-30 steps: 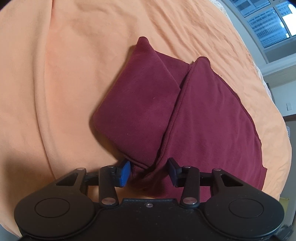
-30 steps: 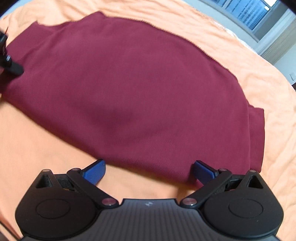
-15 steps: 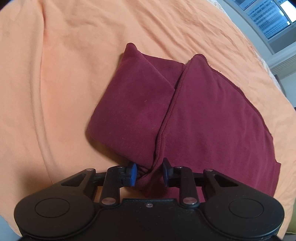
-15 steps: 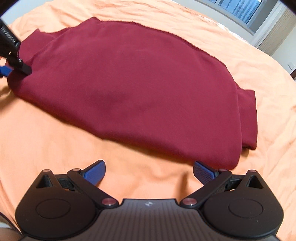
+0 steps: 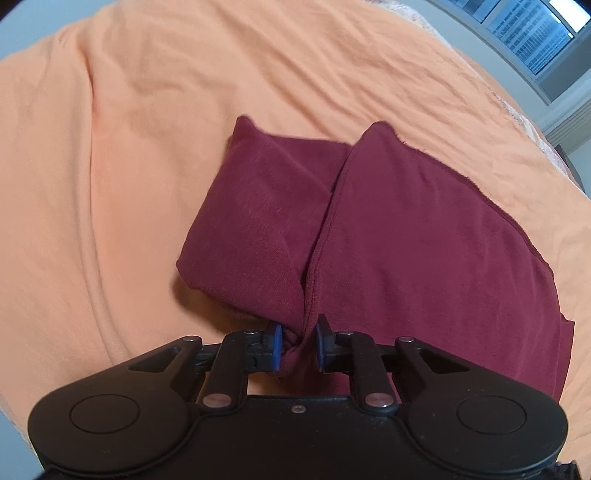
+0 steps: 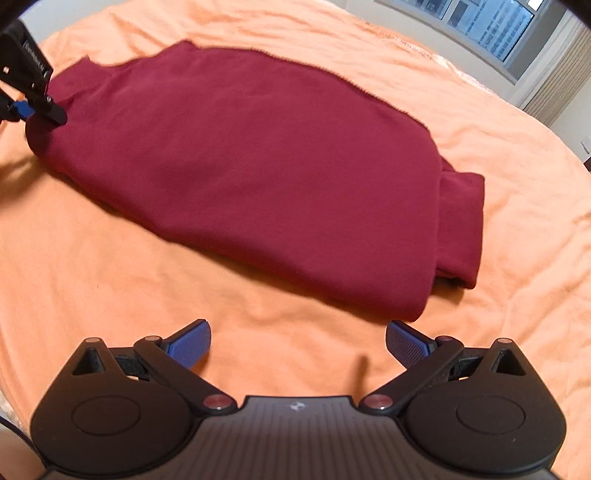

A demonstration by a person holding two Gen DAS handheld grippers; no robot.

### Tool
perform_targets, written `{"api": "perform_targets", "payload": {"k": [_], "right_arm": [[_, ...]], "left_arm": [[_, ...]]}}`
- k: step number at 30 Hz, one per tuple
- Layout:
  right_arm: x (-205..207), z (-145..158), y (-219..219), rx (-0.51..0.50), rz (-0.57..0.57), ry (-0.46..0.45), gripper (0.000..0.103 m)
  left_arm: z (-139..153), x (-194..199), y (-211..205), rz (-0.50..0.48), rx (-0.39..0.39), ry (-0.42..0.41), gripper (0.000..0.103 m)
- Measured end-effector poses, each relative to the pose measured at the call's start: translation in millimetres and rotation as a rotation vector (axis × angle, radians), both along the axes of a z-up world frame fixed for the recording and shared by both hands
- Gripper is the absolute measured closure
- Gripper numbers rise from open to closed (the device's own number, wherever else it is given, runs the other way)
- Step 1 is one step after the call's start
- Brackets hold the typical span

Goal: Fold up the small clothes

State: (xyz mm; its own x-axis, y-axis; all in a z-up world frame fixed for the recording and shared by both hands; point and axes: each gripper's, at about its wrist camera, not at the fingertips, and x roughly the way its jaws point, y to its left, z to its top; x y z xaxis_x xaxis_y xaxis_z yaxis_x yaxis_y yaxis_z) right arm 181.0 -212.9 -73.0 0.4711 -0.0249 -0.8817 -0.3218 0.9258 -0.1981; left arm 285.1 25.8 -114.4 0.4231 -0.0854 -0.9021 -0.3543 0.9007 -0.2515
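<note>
Left wrist view. Nearest you, your left gripper (image 5: 298, 345) is pinched on a bunched corner of the garment (image 5: 424, 240); both blue pads (image 5: 275, 345) press into the gathered maroon cloth, which twists into a tight knot between them. From that knot two panels fan away from you: a folded flap to the left, with a rounded lower edge lifted slightly off the sheet (image 5: 110, 184), and a broader panel to the right, bordered by a stitched hem that runs from the pinch up to a pointed corner. The two panels overlap along that hem. Beyond the garment the orange sheet lies wrinkled, and a window (image 5: 524, 40) shows at the far upper right.

Right wrist view. Nearest you, your right gripper (image 6: 297, 343) is spread wide, its blue pads (image 6: 190, 341) well apart and holding nothing; bare orange sheet (image 6: 110, 266) lies between and under them. The right pad sits just beside the near corner of the garment (image 6: 258, 166) without gripping it; whether it touches cannot be told. Farther on, the garment lies across the sheet as a broad, mostly smooth maroon shape, with a folded layer showing beneath its right end. At its far left end, your left gripper (image 6: 27, 107) grips the cloth, slightly blurred. A window (image 6: 480, 26) and a curtain (image 6: 554, 88) stand at the far upper right.
</note>
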Motion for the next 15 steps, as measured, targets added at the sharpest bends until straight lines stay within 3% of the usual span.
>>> {"api": "perform_targets", "payload": {"k": [9,15], "right_arm": [[14,22,-43,0.085,0.005,-0.054,0.000],[9,34,-87,0.105,-0.022,-0.097,0.000]], "left_arm": [[49,5,-42,-0.124,0.151,-0.095,0.087],[90,11,-118,-0.316,0.290,-0.218,0.089]]}}
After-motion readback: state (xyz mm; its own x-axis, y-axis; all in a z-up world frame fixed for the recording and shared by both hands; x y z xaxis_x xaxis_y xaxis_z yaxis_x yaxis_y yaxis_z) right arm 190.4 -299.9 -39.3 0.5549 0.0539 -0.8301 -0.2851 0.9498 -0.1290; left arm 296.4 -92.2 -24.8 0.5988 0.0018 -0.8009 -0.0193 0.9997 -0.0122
